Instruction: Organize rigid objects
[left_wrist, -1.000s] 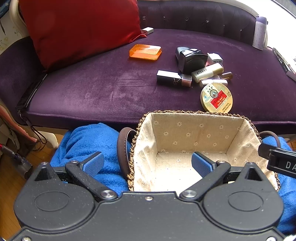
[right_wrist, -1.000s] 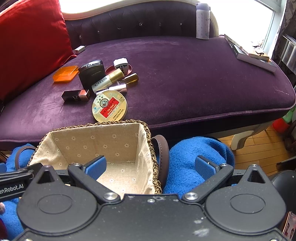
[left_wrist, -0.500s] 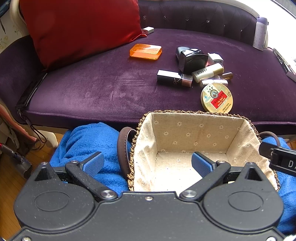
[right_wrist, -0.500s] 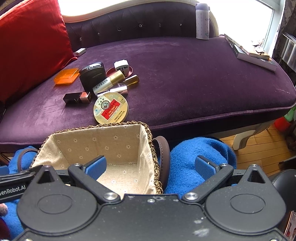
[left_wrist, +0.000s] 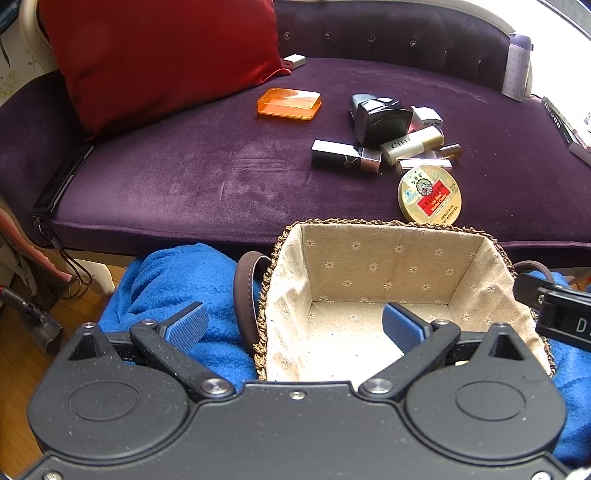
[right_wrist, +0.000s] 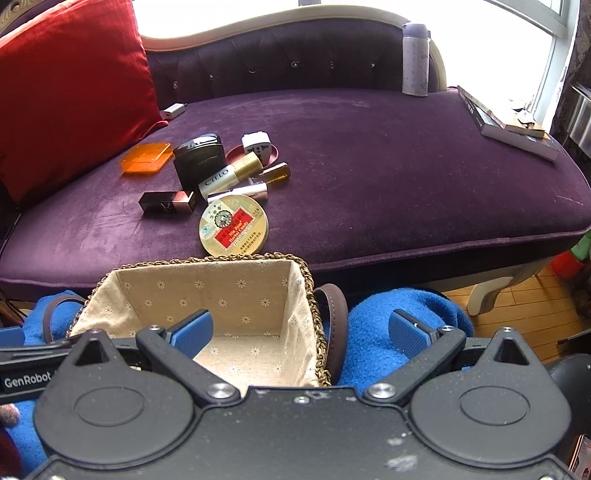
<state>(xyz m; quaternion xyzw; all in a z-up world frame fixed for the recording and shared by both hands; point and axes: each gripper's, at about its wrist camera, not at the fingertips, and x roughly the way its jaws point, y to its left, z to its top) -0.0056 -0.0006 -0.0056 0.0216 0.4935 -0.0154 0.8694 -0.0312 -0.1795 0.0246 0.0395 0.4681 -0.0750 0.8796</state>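
- Basket (left_wrist: 373, 266), cloth-lined with a braided rim and brown strap handles, is seen resting on blue fleece fabric (left_wrist: 177, 280) just in front of the purple sofa seat (left_wrist: 184, 173); nothing is seen on the visible part of its floor.
- Left claw (left_wrist: 293, 325) is held released, nothing between its blue pads; one pad is seen over the fleece, the other over the basket interior.
- Right claw (right_wrist: 301, 330) is likewise spread wide and grips nothing, straddling the basket's right wall.
- Round gold tin (right_wrist: 233, 226) with a red label is seen on the seat near the basket's far rim.
- Behind it a cluster is gathered: black lipstick case (right_wrist: 167, 202), cream "CIELO" tube (right_wrist: 231, 172), silver tube (right_wrist: 240, 192), small amber bottle (right_wrist: 276, 172), black box (right_wrist: 199, 160), white plug adapter (right_wrist: 258, 147).
- Orange flat case (right_wrist: 146, 158) lies apart, near the red cushion (right_wrist: 70, 92).
- Bottle (right_wrist: 415, 59) and books (right_wrist: 513, 127) are seen at the seat's far end.
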